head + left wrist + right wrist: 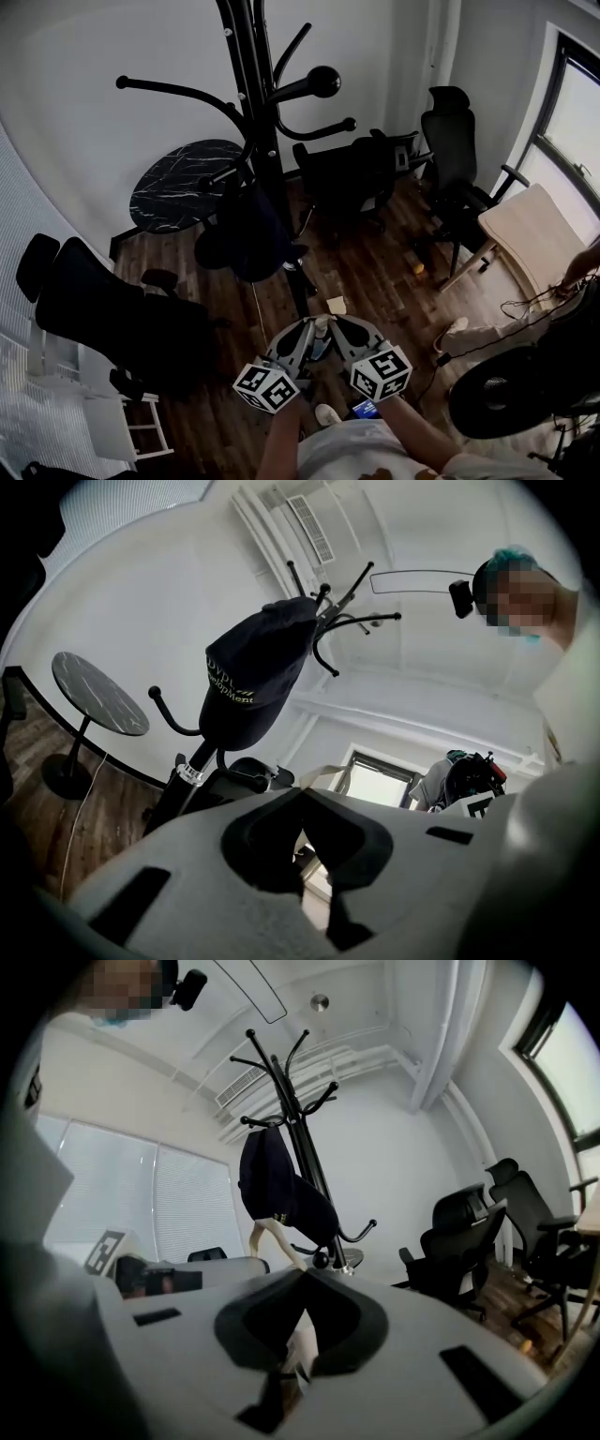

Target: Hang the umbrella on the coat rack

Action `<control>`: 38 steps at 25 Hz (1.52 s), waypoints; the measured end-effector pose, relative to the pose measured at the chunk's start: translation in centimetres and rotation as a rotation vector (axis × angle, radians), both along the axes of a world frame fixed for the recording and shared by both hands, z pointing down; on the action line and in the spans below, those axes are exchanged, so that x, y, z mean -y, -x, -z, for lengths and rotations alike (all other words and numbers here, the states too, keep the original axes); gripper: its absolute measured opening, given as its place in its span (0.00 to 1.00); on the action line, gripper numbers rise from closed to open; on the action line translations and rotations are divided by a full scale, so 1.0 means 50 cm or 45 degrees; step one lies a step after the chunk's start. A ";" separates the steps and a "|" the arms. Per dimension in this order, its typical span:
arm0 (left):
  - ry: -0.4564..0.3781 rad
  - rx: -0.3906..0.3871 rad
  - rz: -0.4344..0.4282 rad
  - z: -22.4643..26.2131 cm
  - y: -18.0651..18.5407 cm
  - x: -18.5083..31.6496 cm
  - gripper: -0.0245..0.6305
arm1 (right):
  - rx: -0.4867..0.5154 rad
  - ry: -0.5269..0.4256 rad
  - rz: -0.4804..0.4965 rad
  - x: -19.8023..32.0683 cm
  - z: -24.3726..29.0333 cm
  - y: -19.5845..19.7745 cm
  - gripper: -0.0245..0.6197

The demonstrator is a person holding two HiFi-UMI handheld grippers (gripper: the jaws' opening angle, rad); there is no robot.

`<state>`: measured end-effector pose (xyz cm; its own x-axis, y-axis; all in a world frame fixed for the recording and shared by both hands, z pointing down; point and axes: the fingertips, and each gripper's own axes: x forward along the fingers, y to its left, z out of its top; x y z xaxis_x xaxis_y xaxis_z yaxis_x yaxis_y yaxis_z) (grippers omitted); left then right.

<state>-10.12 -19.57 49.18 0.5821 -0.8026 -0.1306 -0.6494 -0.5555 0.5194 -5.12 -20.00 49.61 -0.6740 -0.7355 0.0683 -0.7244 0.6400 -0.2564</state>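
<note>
umbrella point(246, 234) ctr frame, dark, folded, hanging by coat rack point(253, 94) pole | prob light, soft fabric, will swing; floppy beige strap point(274, 1244) = only handy grab pt | L gripper point(302, 794) + R gripper point(302, 1279) lower ctr, jaws pressed together, seemingly pinching strap

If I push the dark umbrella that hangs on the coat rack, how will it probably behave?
The umbrella hangs freely from the coat rack, so it would probably swing rather than resist. Its dark fabric bulges loosely, so it likely feels soft and floppy, not stiff. It seems light: the slim rack stands upright under it.
</note>
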 end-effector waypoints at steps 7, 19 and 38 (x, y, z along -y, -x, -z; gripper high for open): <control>0.016 -0.048 -0.020 0.000 0.012 0.021 0.07 | 0.023 0.029 -0.043 0.015 -0.004 0.004 0.06; 0.033 -0.034 -0.030 -0.014 0.012 0.051 0.07 | 0.042 0.039 -0.040 0.049 -0.017 0.005 0.06; 0.068 -0.028 -0.015 -0.034 0.031 0.139 0.07 | 0.066 0.090 -0.034 0.141 -0.035 0.024 0.06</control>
<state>-11.65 -26.51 50.87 0.5888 -0.8020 -0.1006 -0.6314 -0.5341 0.5622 -6.34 -27.05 51.37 -0.6582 -0.7479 0.0861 -0.7255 0.5996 -0.3377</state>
